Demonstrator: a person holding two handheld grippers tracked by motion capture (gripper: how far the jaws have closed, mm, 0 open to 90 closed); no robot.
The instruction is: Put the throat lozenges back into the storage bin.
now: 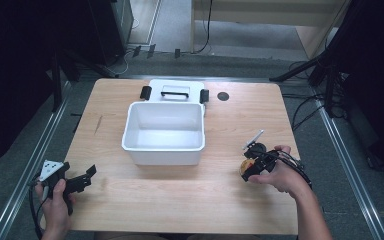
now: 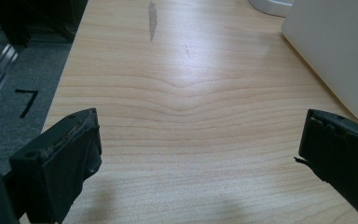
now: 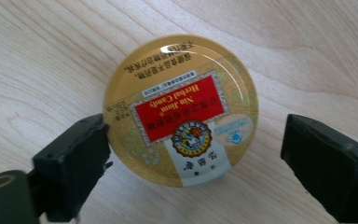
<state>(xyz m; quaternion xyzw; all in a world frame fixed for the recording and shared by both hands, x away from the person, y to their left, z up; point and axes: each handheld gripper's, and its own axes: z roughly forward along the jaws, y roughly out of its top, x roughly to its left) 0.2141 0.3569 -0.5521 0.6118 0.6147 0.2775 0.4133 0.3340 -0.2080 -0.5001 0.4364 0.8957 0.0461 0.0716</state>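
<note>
A round gold candy tin (image 3: 182, 109) with a red "Herbal Candy" label lies flat on the wooden table (image 1: 180, 195), at its right side (image 1: 245, 165). My right gripper (image 3: 196, 135) is open and points down over the tin, one jaw on each side. The left jaw is at the tin's edge and the right jaw stands clear of it. In the high view a hand holds the right gripper (image 1: 252, 165) over the tin. My left gripper (image 1: 86, 180) is open near the table's front left corner, with nothing but bare wood between its jaws (image 2: 198, 135).
An open white box (image 1: 162, 156) stands at the middle of the table, its wall also at the right of the left gripper view (image 2: 340, 56). Its lid (image 1: 175, 92) with black clasps lies behind it. A small black disc (image 1: 223, 96) sits at the back right.
</note>
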